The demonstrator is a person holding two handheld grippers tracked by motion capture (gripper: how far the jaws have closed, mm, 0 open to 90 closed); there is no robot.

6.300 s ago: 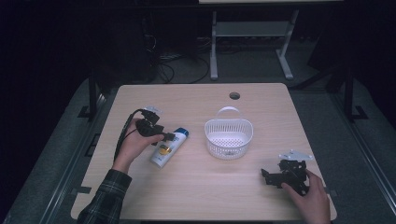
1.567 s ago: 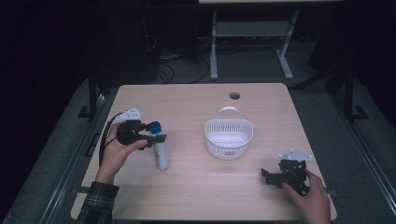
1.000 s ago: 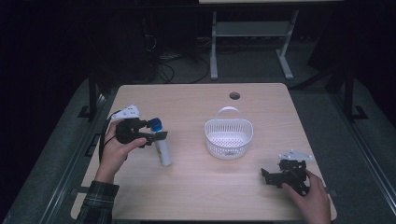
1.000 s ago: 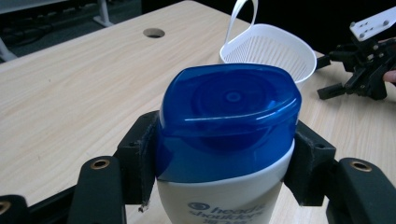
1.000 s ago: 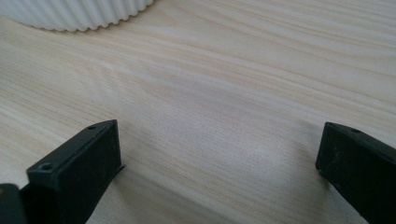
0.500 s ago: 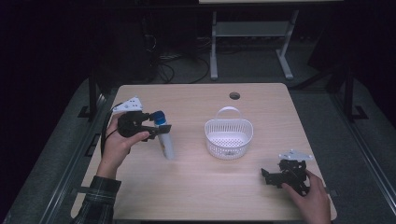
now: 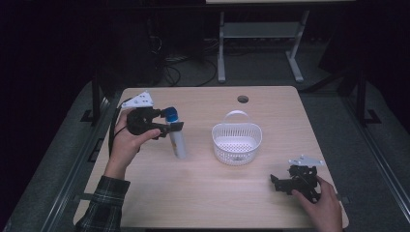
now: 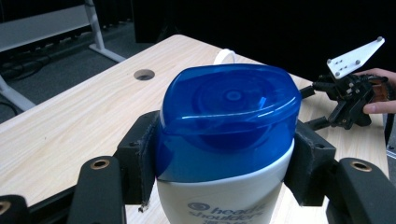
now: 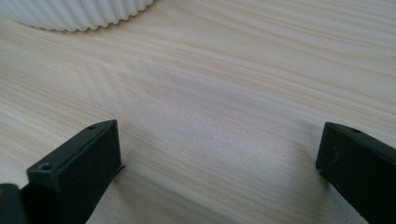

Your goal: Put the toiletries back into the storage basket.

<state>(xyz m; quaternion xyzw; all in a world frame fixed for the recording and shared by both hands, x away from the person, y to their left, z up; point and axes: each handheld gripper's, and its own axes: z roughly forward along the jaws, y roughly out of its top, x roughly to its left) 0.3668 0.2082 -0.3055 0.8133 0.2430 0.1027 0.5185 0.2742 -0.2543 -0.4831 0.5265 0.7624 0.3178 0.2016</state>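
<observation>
A white shampoo bottle [image 7: 178, 141] with a blue cap [image 8: 229, 116] hangs nearly upright over the table's left half, base close to the wood. My left gripper [image 7: 170, 123] is shut on its neck just under the cap, and the black pads [image 8: 144, 158] press both sides. A white ribbed basket [image 7: 237, 141] with a handle stands empty in the middle of the table. Near the front right corner my right gripper [image 7: 276, 182] rests low on the table, open, with bare wood between its jaws [image 9: 219, 172]. The basket's wall [image 9: 79, 14] shows at the top of the right gripper view.
The light wooden table [image 7: 212, 203] has a round cable hole [image 7: 242, 99] at the back centre. Dark floor, cables and a grey stand frame [image 7: 261, 34] lie beyond the far edge. Metal rails run along both sides.
My left gripper has taken the bottle from lying flat, lifted it by the neck and tipped it upright, moving back and slightly right. The right gripper has stayed still.
</observation>
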